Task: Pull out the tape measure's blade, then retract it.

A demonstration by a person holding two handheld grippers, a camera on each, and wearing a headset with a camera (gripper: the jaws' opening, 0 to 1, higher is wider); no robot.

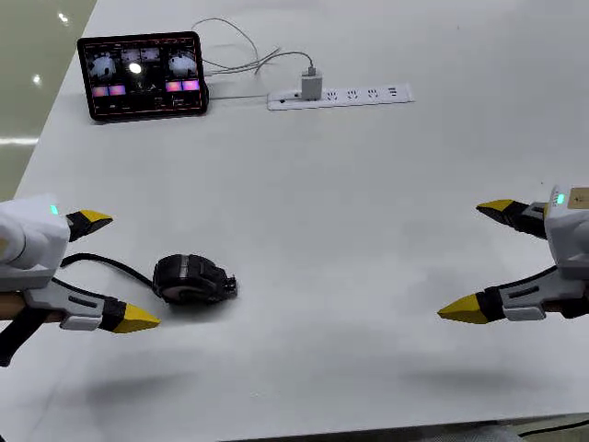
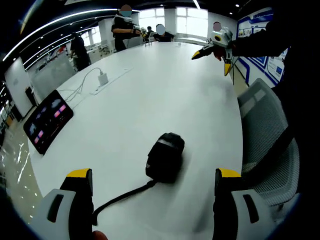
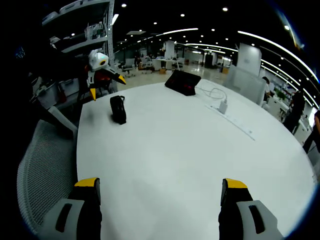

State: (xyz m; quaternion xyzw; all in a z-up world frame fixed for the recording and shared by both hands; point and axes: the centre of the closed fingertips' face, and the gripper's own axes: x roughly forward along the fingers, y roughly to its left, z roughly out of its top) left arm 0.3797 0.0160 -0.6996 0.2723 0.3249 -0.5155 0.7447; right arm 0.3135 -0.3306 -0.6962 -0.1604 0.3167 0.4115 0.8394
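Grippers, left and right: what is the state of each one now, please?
Left gripper: open, holding nothing; the tape measure lies just ahead of its jaws, not touched.
Right gripper: open, holding nothing.

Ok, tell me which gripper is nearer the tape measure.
Left. The left gripper is close beside the tape measure, which lies just ahead of its open jaws. The right gripper is far off across the table, on the opposite side.

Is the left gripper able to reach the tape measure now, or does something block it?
Probably yes. The left gripper is open, and the tape measure lies on the table just ahead of its jaws, with nothing between them.
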